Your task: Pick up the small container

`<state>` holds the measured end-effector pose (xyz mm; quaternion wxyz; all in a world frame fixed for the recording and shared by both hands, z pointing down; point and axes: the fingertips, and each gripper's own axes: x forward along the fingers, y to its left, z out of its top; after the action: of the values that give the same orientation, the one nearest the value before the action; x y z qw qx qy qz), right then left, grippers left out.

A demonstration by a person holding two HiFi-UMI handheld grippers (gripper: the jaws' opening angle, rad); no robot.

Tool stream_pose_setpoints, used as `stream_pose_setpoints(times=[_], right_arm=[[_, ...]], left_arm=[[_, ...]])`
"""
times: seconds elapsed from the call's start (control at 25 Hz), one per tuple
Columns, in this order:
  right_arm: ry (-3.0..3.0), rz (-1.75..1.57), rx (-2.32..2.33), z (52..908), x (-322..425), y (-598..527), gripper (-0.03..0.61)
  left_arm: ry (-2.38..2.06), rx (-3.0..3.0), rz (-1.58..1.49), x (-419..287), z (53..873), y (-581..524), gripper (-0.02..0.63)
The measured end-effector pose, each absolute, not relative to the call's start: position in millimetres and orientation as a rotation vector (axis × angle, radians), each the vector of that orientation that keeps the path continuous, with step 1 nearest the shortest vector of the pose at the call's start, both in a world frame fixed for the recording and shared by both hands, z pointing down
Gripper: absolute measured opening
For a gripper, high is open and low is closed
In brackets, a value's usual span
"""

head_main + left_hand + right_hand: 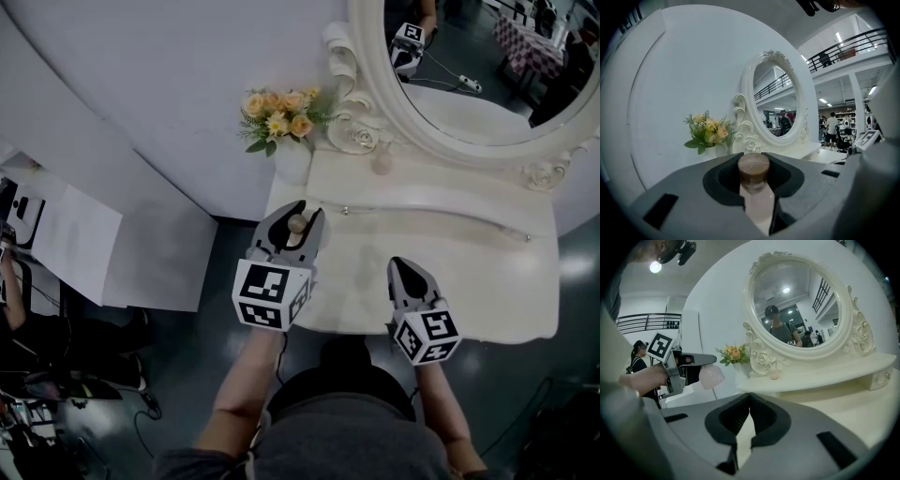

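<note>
Between left gripper [296,216] fingers: small container [753,169], jaws part-closed, pads clamping its neck. Long axis upright, crossing fingers; brown cap above, pink body below, held above dressing table [469,281]. Right gripper [405,267] pinched together, empty, well apart.

A: What shows from above?

B: A white surface [478,281] below an oval mirror [469,75] in a carved frame. Yellow flowers [278,114] stand at its back left corner.

A: And the tools?

B: The left tool [300,214] clasps a small container [297,224] with a round cap, above the surface's left end. The right tool [399,265], jaws together, hovers near the front edge.
</note>
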<state>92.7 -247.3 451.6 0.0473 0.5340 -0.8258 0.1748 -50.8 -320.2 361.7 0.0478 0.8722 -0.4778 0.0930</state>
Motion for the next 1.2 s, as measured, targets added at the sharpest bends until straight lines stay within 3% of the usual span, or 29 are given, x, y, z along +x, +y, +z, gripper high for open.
stream_pose_setpoints(times=[1.2], right_arm=[[-2.511,0.404,1.579,443,90,-263,0.003]], left_arm=[[-1.477,2.695,0.258,-52,333,-325,0.115]])
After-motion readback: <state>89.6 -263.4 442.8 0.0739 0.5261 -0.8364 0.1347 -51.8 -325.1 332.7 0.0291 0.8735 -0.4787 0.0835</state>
